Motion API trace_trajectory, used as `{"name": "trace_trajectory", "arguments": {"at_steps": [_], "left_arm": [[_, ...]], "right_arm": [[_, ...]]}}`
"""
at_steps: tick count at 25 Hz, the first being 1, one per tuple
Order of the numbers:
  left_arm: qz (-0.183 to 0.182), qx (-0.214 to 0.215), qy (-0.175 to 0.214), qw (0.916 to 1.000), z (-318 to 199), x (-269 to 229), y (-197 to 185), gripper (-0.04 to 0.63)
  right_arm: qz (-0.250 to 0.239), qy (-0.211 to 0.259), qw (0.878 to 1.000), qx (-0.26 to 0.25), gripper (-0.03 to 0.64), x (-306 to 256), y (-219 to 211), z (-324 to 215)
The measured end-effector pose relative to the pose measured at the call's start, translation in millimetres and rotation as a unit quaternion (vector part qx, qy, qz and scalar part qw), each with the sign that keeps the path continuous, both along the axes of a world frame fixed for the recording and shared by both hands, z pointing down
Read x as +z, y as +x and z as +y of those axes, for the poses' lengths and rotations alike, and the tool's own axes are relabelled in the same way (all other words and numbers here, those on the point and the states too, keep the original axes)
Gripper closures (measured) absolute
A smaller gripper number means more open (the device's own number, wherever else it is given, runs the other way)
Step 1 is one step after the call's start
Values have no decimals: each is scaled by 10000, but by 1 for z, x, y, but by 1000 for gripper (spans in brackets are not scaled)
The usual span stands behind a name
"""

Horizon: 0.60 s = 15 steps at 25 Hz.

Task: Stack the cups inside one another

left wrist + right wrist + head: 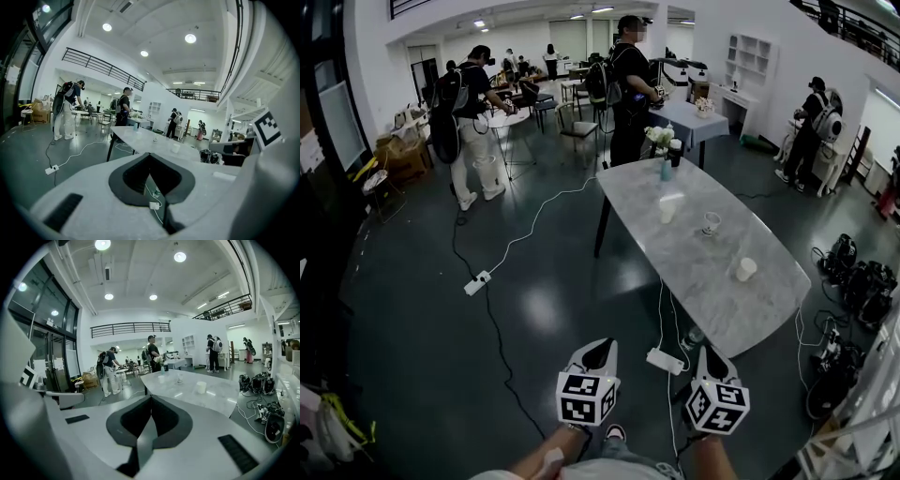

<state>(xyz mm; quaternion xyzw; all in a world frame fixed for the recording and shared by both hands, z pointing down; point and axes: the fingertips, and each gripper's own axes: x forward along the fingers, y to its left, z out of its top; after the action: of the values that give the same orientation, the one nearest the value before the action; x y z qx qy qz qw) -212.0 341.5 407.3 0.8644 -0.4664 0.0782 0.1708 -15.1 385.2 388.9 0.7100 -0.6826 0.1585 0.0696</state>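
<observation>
In the head view, two grippers sat low over the dark floor, the left gripper [600,345] and the right gripper [710,360] side by side, both short of the one marble table [712,291]. Three cups [746,269] stood apart on its top, none inside another, well ahead of both grippers. One bottle [666,170] stood at the far end. Two power strips [476,282] lay on the floor, one left of the table and one just ahead of the grippers. Three people [474,122] stood close enough to count, with more at the back that I could not number.

In the left gripper view, the left gripper [150,155] had its jaws clenched tip to tip, gripping nothing. Beyond them the table [140,138] carried two cups [176,148] that I could make out.

In the right gripper view, the right gripper [151,397] had its jaws pressed together too, and empty. All three cups [201,387] showed on the table [187,393], spaced out and far from the tips.
</observation>
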Motion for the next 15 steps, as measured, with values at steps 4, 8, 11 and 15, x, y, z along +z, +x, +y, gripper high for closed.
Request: {"name": "trace_trajectory", "arguments": {"at_steps": [4, 8, 11, 15], "left_arm": [[-13, -20, -34, 10000, -31, 3, 11, 600], [-58, 26, -43, 10000, -57, 6, 26, 600], [-92, 92, -22, 9999, -75, 7, 35, 600], [-169, 124, 2, 9998, -101, 4, 46, 600]], "right_arm": [[-6, -61, 10000, -8, 609, 6, 14, -28], [-61, -112, 9999, -15, 609, 14, 27, -55], [-93, -141, 9999, -36, 609, 19, 32, -76], [-133, -153, 9998, -81, 609, 20, 40, -105]]}}
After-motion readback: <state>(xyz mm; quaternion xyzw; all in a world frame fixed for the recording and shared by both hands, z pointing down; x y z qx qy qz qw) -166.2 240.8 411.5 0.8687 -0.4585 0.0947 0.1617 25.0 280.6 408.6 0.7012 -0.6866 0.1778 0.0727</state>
